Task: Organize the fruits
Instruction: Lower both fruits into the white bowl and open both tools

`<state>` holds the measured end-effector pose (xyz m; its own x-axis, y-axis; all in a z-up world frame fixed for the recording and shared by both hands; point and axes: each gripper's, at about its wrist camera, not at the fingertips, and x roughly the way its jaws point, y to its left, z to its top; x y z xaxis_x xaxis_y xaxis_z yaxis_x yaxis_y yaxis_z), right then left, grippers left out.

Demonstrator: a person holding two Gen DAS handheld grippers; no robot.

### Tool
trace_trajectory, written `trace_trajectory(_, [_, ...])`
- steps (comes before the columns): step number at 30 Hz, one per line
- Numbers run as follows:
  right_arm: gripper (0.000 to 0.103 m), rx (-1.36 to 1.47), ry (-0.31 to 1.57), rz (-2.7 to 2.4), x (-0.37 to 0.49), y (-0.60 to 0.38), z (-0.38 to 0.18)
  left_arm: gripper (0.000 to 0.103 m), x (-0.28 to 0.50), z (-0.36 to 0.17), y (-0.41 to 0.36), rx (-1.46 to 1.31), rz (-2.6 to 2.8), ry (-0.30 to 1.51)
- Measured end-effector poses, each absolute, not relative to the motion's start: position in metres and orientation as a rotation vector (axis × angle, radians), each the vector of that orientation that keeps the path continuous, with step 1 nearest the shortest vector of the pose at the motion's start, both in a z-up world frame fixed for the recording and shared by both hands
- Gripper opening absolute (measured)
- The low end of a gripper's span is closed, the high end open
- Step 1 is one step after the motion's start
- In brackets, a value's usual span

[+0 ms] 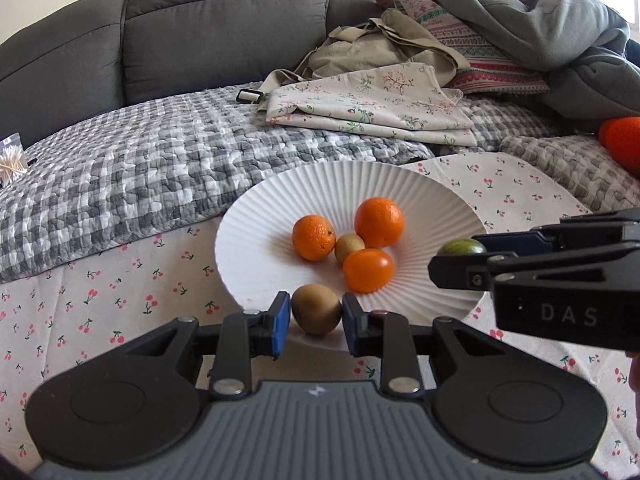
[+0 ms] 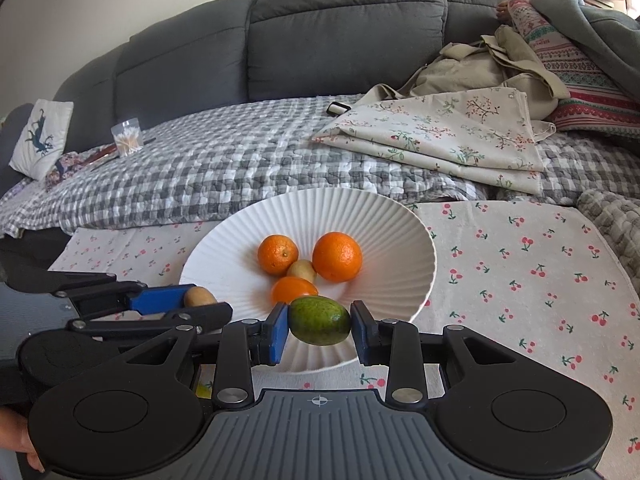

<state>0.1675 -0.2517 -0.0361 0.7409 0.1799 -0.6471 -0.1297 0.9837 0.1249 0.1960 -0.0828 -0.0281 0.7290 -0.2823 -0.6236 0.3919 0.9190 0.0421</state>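
Observation:
A white ribbed plate [image 1: 256,248] [image 2: 400,248] sits on a cherry-print cloth and holds three orange fruits [image 1: 379,222] [image 2: 337,256] and a small brown kiwi [image 1: 349,247] [image 2: 302,270]. My left gripper [image 1: 316,317] is shut on a brown kiwi [image 1: 316,309] just above the plate's near rim; it shows at the left of the right wrist view [image 2: 199,297]. My right gripper [image 2: 320,322] is shut on a green fruit [image 2: 320,320] over the plate's near rim; that fruit shows in the left wrist view [image 1: 463,246].
A cherry-print cloth [image 2: 520,280] covers the table. Behind it a grey sofa [image 1: 224,28] carries a checked quilt [image 1: 140,176], folded floral fabric [image 1: 372,104], a beige bag and cushions. A box of cotton swabs [image 2: 127,136] stands on the left.

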Motion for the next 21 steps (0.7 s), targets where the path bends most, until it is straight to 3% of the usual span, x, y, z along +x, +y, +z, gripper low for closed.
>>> trace_trajectory(6, [0.033,0.064,0.711,0.168,0.173,-0.248,-0.039,0.027,0.197,-0.027,-0.081,0.166,-0.372,0.655])
trace_trajectory(11, [0.045,0.109,0.666,0.141,0.169,-0.26,-0.026,0.031,0.194,-0.022,-0.075,0.128,-0.371,0.663])
trace_trajectory(21, [0.049,0.196,0.645,0.111,0.157,-0.286,-0.002,0.034,0.187,-0.009,-0.055,0.061,-0.346,0.676])
